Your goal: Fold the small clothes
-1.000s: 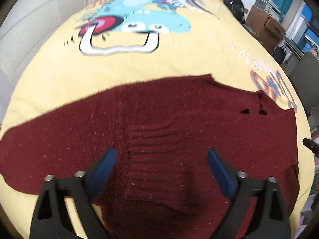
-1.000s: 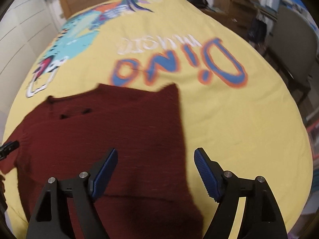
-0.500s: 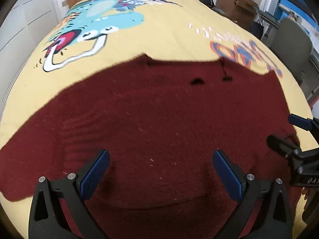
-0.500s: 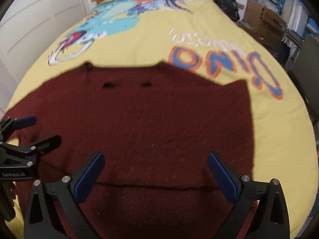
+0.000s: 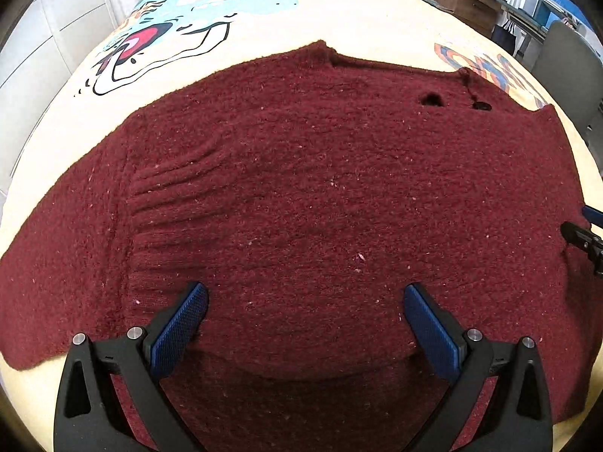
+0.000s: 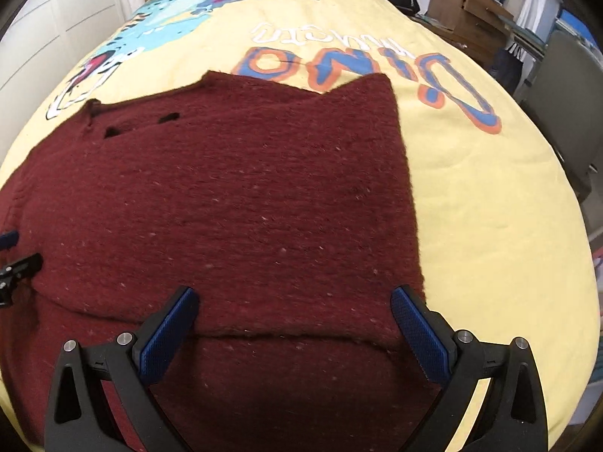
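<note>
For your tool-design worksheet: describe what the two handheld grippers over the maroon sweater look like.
The left gripper and right gripper match: each has two black plastic fingers with triangular cut-outs, silver bolt heads near the tips, and blue cross-hatched pads on the inner faces. No cables or hands are visible.

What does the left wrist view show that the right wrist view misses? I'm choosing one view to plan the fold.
Left only: the sweater's outspread sleeve and ribbed band. Right only: the sweater's straight side edge and the full "Dino" print on the sheet. Both: the two holes near the collar, the folded-over edge near the tongs, and both tongs open, left, right.
</note>
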{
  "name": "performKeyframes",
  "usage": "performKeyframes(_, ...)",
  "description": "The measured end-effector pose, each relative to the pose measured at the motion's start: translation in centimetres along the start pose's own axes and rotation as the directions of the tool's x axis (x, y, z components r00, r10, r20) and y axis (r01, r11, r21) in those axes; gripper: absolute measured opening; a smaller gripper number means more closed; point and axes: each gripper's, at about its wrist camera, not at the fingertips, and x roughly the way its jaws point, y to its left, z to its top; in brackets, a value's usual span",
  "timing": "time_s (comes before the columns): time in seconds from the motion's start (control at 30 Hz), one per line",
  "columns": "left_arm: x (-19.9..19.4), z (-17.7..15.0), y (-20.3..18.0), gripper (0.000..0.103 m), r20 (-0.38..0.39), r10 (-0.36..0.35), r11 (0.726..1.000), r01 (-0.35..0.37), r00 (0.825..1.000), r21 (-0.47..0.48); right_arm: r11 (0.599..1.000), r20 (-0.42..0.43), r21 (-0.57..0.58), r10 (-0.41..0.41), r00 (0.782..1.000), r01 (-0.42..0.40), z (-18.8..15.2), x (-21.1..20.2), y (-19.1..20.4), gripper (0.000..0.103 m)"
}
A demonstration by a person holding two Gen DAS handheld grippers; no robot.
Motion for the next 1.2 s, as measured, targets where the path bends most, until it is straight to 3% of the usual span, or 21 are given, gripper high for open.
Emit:
performKeyframes(0.13,0.1,-0.2,-0.4,0.102,0.009,0.019,1.000,-0.019,1.000,0.006,0.999,0.017,0.033,0.017,1.000,-0.018,-0.4,0.1,-0.4,0.102)
performKeyframes(0.3,0.0,-0.4,-0.6,0.102,0.011,0.025,1.000,-0.025,1.000,0.009,1.000,0.006,-0.002,-0.031,0.999,0.031,-0.4,-0.2,0.7,0.102)
performKeyframes(0.47,-0.8,0.0,-0.5,0.102,-0.010,-0.013,1.000,0.013,1.000,0.011,1.000,-0.015,0.005,-0.031,0.999,0.031,-0.4,-2.0,1.3,0.102)
performKeyframes(0.63,-3.5,-0.4,2.0,0.102,0.014,-0.059,0.996,0.060,0.998,-0.067,0.999,0.011,0.012,-0.045,0.999,0.045,-1.2,-4.0,1.5,0.102)
performKeyframes(0.83,-6.2,-1.6,6.4,0.102,0.039,-0.011,0.986,0.017,0.999,-0.167,0.998,0.024,0.030,-0.048,0.999,0.047,-2.4,-6.4,1.4,0.102)
performKeyframes(1.03,-8.3,-3.5,11.9,0.102,0.026,0.046,0.951,-0.036,0.999,-0.308,0.998,0.034,0.046,-0.046,0.998,0.045,-3.6,-8.2,1.3,0.102)
performKeyframes(1.2,-9.2,-5.8,17.1,0.102,0.004,0.098,0.892,-0.086,0.995,-0.443,0.997,0.029,0.070,-0.039,0.999,0.037,-4.6,-9.2,1.0,0.102)
